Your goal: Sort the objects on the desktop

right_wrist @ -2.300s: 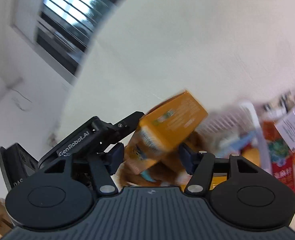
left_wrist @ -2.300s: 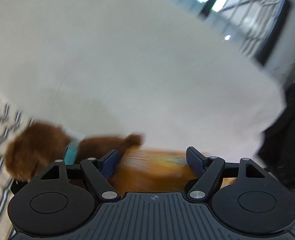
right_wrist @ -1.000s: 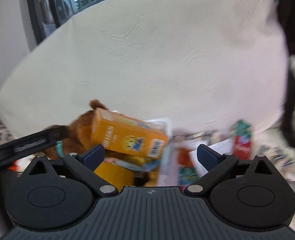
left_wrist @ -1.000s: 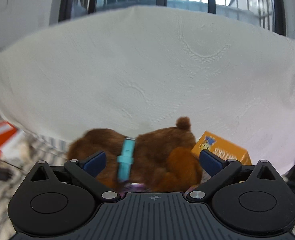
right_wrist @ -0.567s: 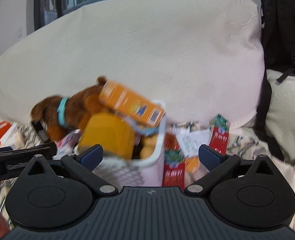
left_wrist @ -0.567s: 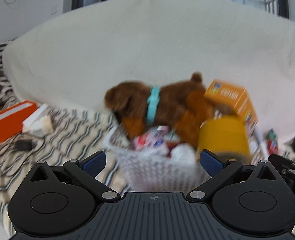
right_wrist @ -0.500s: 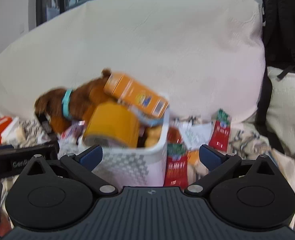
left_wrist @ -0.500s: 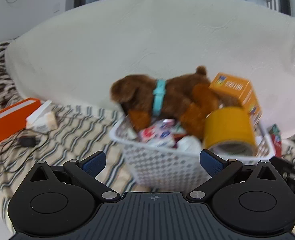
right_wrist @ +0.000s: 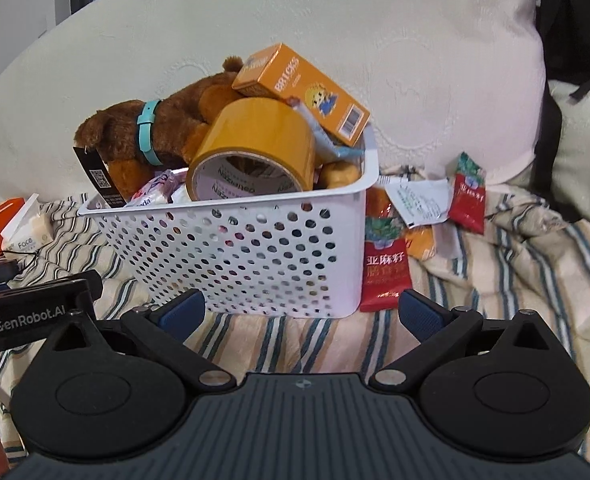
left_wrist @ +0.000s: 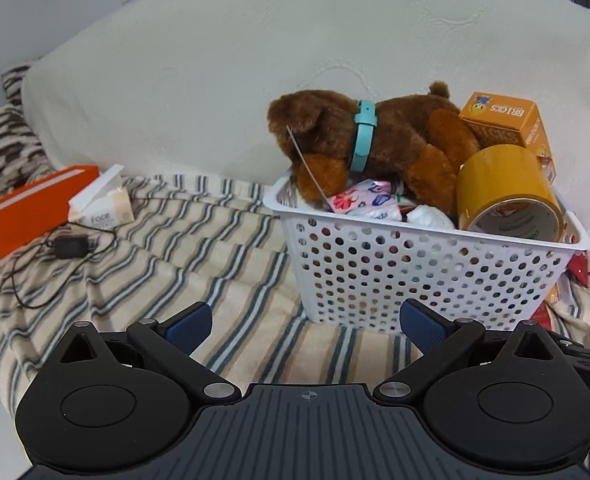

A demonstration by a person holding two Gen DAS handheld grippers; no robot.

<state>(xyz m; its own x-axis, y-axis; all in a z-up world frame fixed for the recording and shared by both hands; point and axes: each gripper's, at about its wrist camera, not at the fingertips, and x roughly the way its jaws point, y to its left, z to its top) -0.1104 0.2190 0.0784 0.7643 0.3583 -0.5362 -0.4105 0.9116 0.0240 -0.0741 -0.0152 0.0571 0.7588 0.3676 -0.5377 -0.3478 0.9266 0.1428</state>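
Note:
A white perforated basket (left_wrist: 415,276) (right_wrist: 255,252) stands on a striped bedspread, piled high. In it lie a brown plush dog (left_wrist: 375,140) (right_wrist: 163,132) with a teal collar, a big roll of yellow tape (left_wrist: 507,188) (right_wrist: 255,148), an orange box (left_wrist: 507,124) (right_wrist: 303,88) on top, and small packets (left_wrist: 363,204). My left gripper (left_wrist: 305,324) is open and empty, held back from the basket's near left side. My right gripper (right_wrist: 299,312) is open and empty too, in front of the basket.
Red snack packets (right_wrist: 385,268) (right_wrist: 469,196) and a paper slip (right_wrist: 419,200) lie right of the basket. An orange box (left_wrist: 35,208), a tissue pack (left_wrist: 103,208) and a black cable (left_wrist: 67,248) lie to the left. A white cushion (left_wrist: 255,60) backs the bed; a black bag (right_wrist: 575,40) is far right.
Both grippers have let go of the orange box and plush dog and pulled back and away from the basket. The box now rests on top of the pile.

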